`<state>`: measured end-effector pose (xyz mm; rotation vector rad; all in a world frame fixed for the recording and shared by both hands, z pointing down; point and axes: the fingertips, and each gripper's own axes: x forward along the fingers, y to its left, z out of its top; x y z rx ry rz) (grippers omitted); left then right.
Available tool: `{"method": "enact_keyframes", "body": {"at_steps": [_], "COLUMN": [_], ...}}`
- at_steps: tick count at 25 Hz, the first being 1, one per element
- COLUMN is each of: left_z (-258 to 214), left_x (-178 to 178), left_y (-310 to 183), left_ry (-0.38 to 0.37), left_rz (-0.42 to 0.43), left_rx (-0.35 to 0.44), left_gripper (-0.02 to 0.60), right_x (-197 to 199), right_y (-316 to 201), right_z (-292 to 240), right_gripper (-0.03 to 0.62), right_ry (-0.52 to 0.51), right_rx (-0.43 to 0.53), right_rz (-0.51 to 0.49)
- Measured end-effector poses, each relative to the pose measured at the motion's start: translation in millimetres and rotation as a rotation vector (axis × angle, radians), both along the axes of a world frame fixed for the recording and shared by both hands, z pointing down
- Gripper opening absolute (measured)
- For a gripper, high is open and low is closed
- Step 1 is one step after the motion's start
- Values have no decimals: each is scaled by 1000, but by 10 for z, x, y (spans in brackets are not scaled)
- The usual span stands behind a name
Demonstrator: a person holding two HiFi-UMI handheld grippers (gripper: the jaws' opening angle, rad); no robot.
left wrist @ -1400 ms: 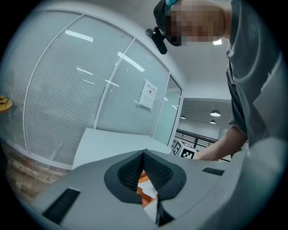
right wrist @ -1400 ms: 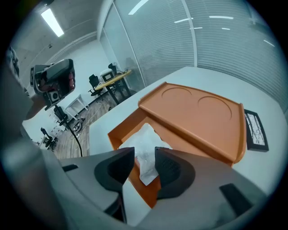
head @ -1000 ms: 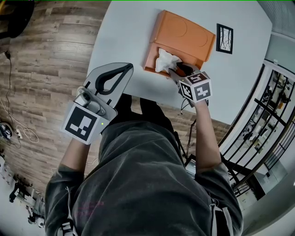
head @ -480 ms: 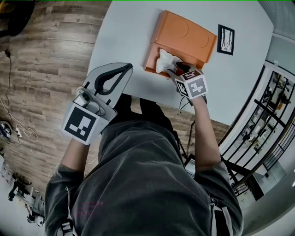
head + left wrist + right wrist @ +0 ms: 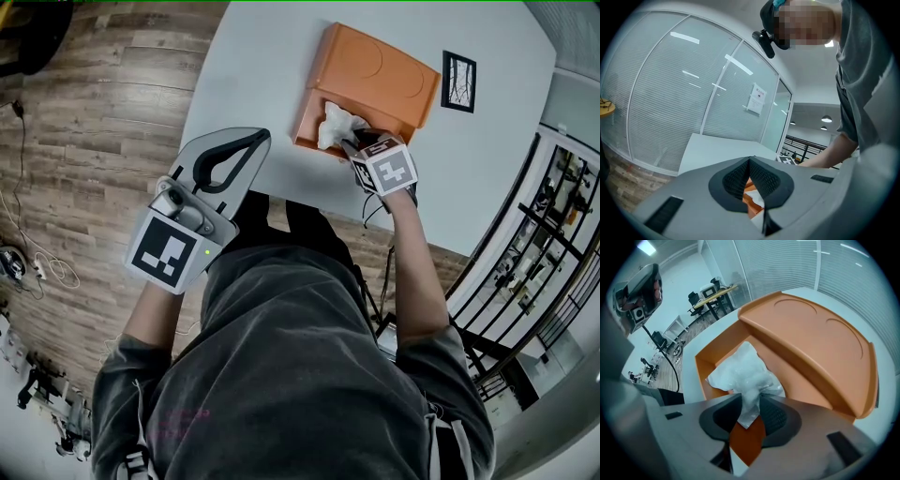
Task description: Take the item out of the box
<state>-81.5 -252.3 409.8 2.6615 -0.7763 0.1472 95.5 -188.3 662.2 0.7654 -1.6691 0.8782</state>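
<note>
The right gripper has edged into the orange box, its jaws closing on the white bag. The left gripper stays pressed together.

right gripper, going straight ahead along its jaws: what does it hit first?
The white bag. Its corner already sits between the right gripper's closing jaws, and its crumpled bulk lies directly ahead. Behind it comes the inside of the orange box, though depth there is unclear.
</note>
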Motion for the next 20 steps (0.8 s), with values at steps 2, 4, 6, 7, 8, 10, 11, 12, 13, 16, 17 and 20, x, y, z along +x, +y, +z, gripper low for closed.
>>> {"method": "enact_keyframes", "body": {"at_steps": [2,4,6,7,8,10,11,12,13,16,17,20], "left_z": [-16,-41,-68,-83,-97,-131,-154,-180,-207,-276,-297,-378], "left_x": [4,12,26,35,46,67,80,92,103,106,105,133], "left_y": [8,23,37,46,59,85,95,105,118,175,192,218], "left_ry": [-2,-2,-3,-3,-4,-5,-5,-4,-4,-7,-9,-14], "left_rz": [2,4,8,10,12,16,17,18,18,17,17,16], "left_rx": [4,9,18,22,25,34,40,46,52,65,71,92], "left_gripper": [6,6,6,6,6,6,6,7,7,6,6,7], "right_x": [-14,-19,-20,-19,-17,-12,-7,-1,6,-1,-10,-18], "right_y": [8,10,-11,-24,-34,-49,-57,-63,-65,-65,-73,-139], "right_z": [-4,-28,-69,-95,-122,-176,-204,-232,-262,-362,-400,-534], "right_gripper": [118,109,104,103,101,100,98,98,97,95,94,91], "right_ry": [-6,-11,-15,-18,-21,-29,-32,-35,-38,-46,-49,-64], "right_rx": [5,18,38,48,59,78,86,95,104,142,157,206], "right_rz": [4,9,13,14,16,17,18,19,21,30,33,41]}}
